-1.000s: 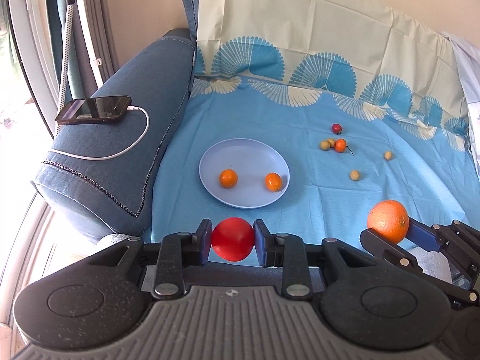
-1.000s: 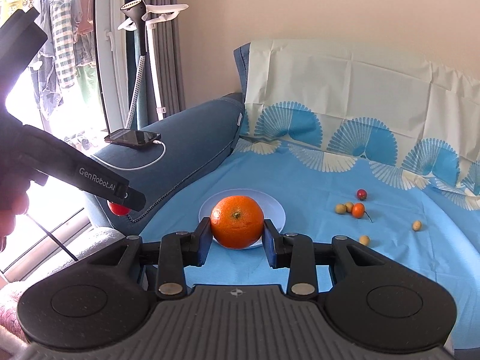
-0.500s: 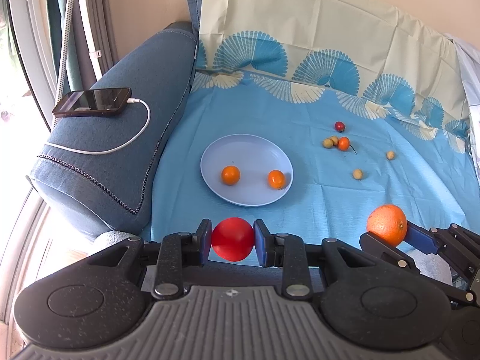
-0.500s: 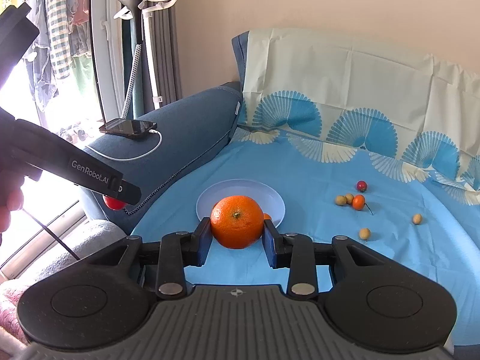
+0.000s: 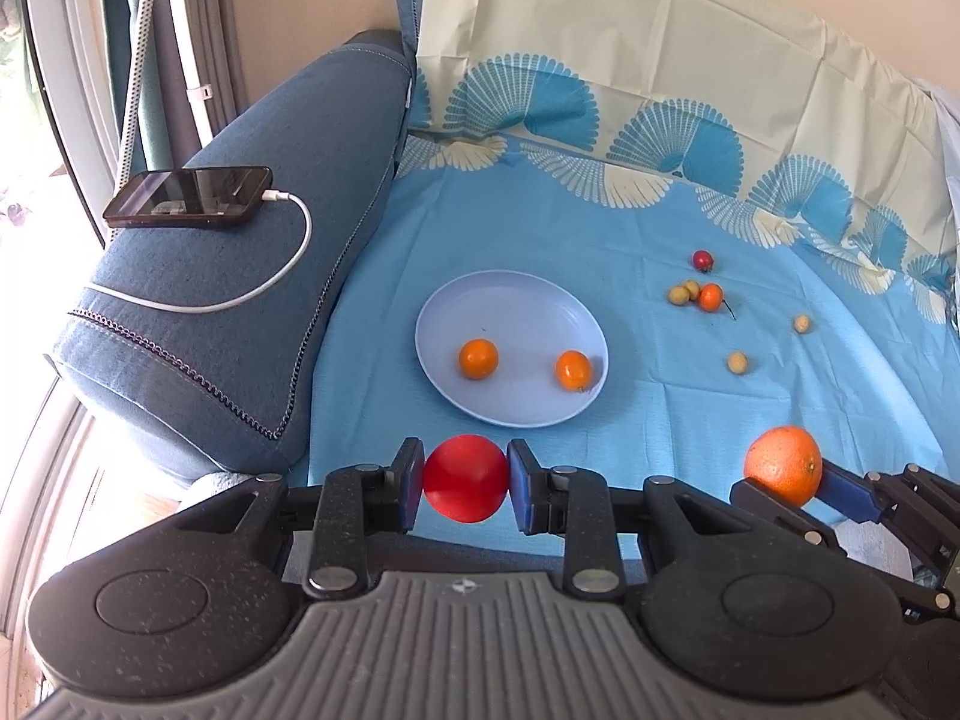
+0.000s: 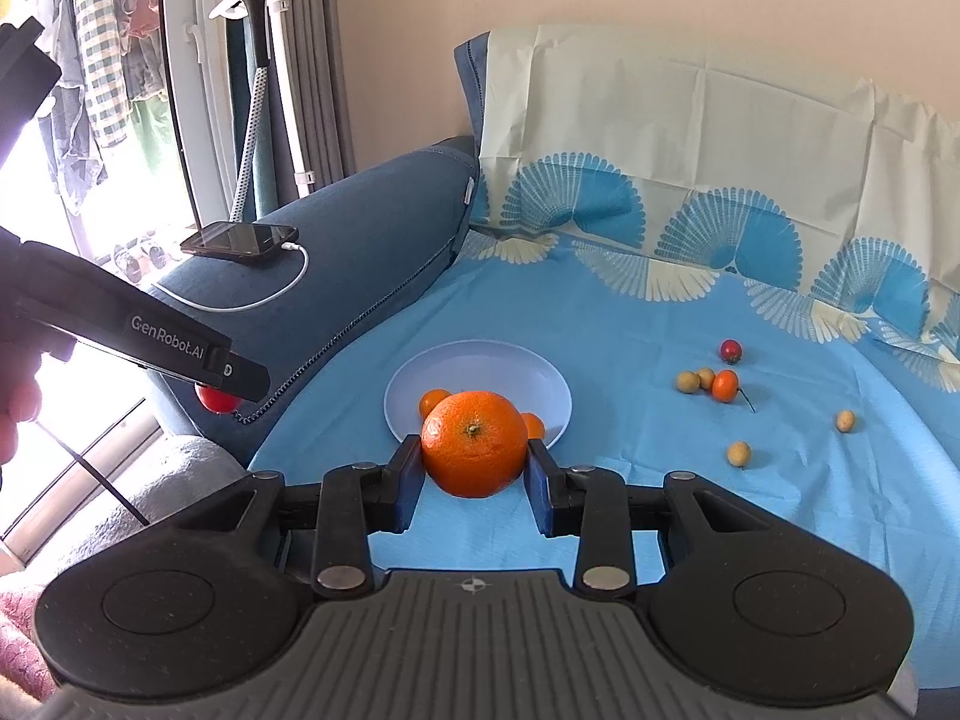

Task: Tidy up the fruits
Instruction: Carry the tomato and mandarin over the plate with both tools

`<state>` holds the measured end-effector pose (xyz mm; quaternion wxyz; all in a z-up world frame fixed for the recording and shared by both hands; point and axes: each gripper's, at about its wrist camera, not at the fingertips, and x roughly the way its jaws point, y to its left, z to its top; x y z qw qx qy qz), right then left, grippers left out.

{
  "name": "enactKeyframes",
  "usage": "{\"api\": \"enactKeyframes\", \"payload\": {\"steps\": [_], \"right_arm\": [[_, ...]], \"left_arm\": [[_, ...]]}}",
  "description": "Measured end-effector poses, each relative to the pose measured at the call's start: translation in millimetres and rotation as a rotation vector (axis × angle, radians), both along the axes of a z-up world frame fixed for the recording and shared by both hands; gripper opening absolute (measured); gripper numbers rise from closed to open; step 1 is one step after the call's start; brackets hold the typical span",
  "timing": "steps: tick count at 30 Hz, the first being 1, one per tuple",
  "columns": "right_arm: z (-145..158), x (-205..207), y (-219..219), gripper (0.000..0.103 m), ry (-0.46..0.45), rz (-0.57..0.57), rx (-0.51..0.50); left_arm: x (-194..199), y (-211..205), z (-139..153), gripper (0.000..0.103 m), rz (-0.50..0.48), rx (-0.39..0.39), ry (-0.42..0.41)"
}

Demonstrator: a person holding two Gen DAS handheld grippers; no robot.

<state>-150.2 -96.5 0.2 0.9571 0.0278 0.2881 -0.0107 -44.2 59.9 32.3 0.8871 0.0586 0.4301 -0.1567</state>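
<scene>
My left gripper (image 5: 465, 487) is shut on a round red fruit (image 5: 465, 485), held above the near edge of the blue cloth, short of the pale blue plate (image 5: 510, 300). The plate holds two small orange fruits (image 5: 478, 358) (image 5: 573, 369). My right gripper (image 6: 474, 469) is shut on a large orange (image 6: 474, 443), in front of the plate (image 6: 480, 366); it also shows at the right of the left wrist view (image 5: 782, 465). Several small fruits lie loose on the cloth to the right: a red one (image 5: 701, 259), an orange one (image 5: 710, 297) and yellowish ones (image 5: 737, 362).
A dark blue sofa armrest (image 5: 240, 300) stands at the left, with a phone (image 5: 189, 198) on a white charging cable (image 5: 264, 288) on top. A patterned cloth covers the backrest (image 5: 660, 90). A garment steamer (image 6: 252, 60) and a window are at the far left.
Both grippers have moved forward a little toward the plate with their fruits still held. The plate and loose fruits have not moved.
</scene>
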Motion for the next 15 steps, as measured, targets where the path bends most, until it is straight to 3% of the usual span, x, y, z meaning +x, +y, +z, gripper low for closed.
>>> {"api": "enactKeyframes", "payload": {"steps": [15], "right_arm": [[-2,43,-8,0.037,0.042,0.03,0.029]], "left_arm": [[38,-10,6,0.033,0.013,-0.01,-0.006]]}}
